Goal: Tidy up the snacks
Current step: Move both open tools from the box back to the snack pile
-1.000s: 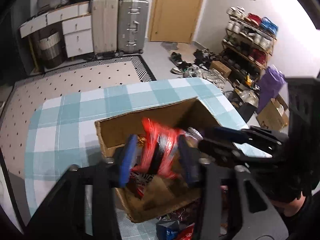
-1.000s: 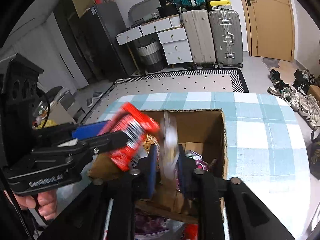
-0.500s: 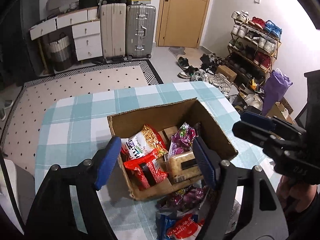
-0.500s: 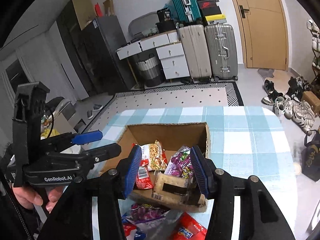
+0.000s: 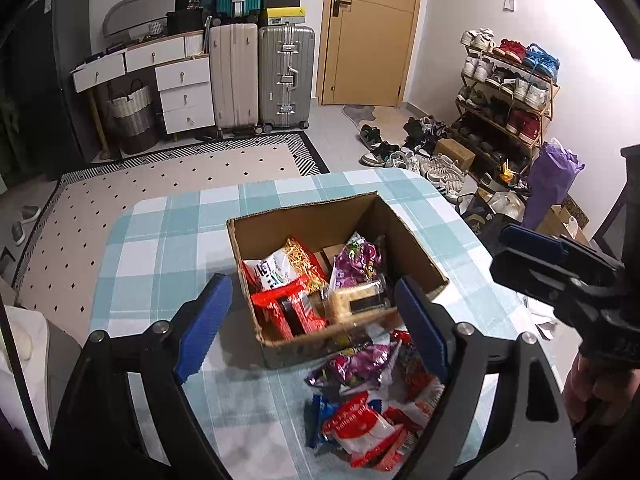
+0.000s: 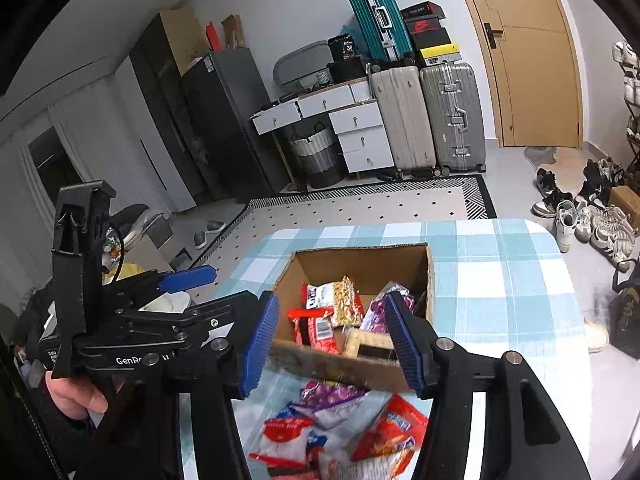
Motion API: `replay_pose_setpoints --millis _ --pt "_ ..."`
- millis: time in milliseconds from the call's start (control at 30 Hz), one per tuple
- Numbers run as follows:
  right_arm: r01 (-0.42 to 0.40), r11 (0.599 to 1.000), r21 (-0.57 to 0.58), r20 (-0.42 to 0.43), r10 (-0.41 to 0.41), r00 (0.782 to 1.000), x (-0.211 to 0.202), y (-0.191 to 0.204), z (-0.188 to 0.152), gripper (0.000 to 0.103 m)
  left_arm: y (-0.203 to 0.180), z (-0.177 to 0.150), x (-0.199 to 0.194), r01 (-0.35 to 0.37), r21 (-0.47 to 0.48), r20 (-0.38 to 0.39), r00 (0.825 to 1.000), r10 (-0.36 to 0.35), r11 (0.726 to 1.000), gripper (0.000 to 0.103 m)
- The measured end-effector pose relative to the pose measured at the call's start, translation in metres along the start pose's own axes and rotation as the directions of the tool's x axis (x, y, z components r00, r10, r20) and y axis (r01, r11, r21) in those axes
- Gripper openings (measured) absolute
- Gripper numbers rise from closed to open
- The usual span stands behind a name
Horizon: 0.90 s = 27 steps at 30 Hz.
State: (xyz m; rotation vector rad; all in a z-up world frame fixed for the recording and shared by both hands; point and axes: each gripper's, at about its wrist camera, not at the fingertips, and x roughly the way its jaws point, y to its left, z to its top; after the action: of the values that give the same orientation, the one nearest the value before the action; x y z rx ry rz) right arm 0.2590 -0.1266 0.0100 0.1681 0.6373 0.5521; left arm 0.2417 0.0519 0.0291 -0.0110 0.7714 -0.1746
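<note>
Blue-padded left gripper (image 5: 310, 326) opening, nothing between its jaws | cardboard box (image 5: 336, 222) on checked tablecloth (image 5: 160, 248) holds snack packets (image 5: 288, 268) | more loose snacks (image 5: 372, 408) in front | right gripper (image 6: 332, 346) opening, empty

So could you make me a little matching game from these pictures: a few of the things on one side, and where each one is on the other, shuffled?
Things:
1. red snack packet
2. purple snack bag
3. silver suitcase
4. teal suitcase

Places:
A. standing on the floor beside the door
B. inside the cardboard box
C. up on top of the other luggage
D. loose on the checked tablecloth, in front of the box

Pairs: 1-B, 2-D, 3-A, 4-C
</note>
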Motion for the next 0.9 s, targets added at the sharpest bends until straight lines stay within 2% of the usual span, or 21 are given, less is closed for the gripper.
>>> replay_pose_setpoints --millis 100,200,433,500,600,700,767,900 --pt "0.003 1.0 -0.017 0.021 -0.002 1.0 -0.013 0.007 -0.008 0.07 -0.004 -0.009 -0.011 0.004 -0.009 0.004 1.0 -0.004 1.0 0.084" --pt "0.004 0.999 -0.035 0.035 -0.003 0.999 -0.026 0.013 -0.018 0.074 -0.008 -0.018 -0.024 -0.002 -0.017 0.014 1.0 0.002 1.0 0.084" --pt "0.012 0.999 -0.037 0.05 -0.01 0.999 -0.05 0.019 -0.044 0.077 -0.017 -0.042 -0.05 -0.013 -0.031 0.043 0.999 0.015 0.999 0.086" --pt "0.012 0.999 -0.033 0.052 -0.011 0.999 -0.055 0.018 -0.05 0.082 -0.02 -0.051 -0.055 -0.004 -0.037 0.04 0.999 0.006 0.999 0.087" --pt "0.018 0.999 -0.034 0.047 -0.016 0.999 -0.061 0.019 -0.063 0.083 -0.025 -0.065 -0.063 -0.011 -0.033 0.043 0.999 0.013 0.999 0.088" --pt "0.027 0.999 -0.04 0.034 -0.025 0.999 -0.064 0.019 -0.078 0.083 -0.026 -0.076 -0.067 -0.012 -0.043 0.045 0.999 0.013 0.999 0.091" --pt "0.037 0.999 -0.04 0.027 -0.036 0.999 -0.065 0.017 -0.088 0.084 -0.026 -0.085 -0.07 -0.014 -0.056 0.048 0.999 0.016 0.998 0.099" --pt "0.046 0.999 -0.021 0.007 -0.046 0.999 -0.064 0.01 -0.105 0.085 -0.025 -0.1 -0.072 -0.023 -0.081 0.054 0.998 0.027 0.996 0.101"
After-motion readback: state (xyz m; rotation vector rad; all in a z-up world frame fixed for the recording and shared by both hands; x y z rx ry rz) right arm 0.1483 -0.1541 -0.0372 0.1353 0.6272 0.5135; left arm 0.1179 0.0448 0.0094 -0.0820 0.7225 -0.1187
